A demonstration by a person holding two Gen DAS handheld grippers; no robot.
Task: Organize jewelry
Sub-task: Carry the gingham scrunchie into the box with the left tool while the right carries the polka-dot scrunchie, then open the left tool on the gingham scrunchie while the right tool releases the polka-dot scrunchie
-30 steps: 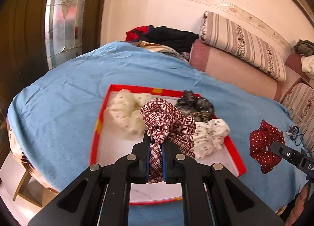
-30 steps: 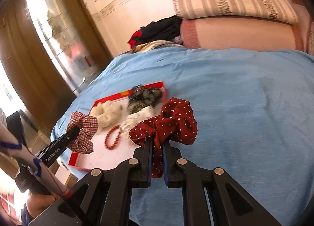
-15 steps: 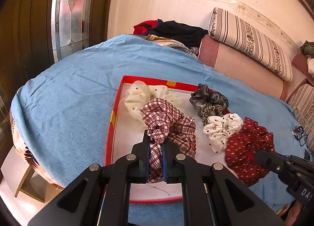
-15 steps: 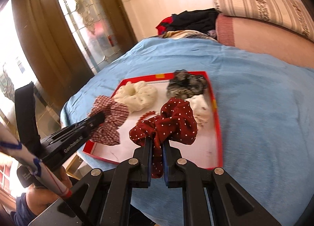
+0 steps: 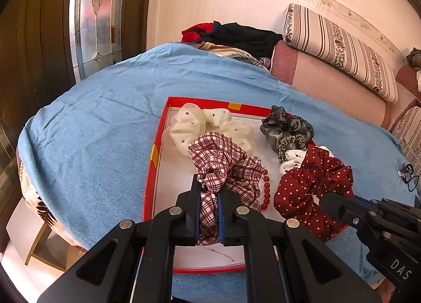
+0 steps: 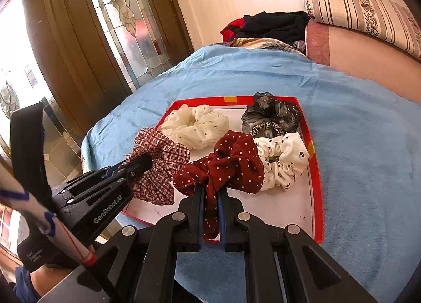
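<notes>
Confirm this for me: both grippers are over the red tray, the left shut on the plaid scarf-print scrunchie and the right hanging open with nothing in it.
One part is wrong: the right gripper is not open and empty. The right wrist view shows it shut on the dark red polka-dot scrunchie. The rest holds: the left gripper is shut on the plaid scrunchie, and both are over the red tray.

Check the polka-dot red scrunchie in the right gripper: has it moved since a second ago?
Yes. The red polka-dot scrunchie, clamped in the right gripper, went from over the blue bedcover leftward to over the red tray.
</notes>
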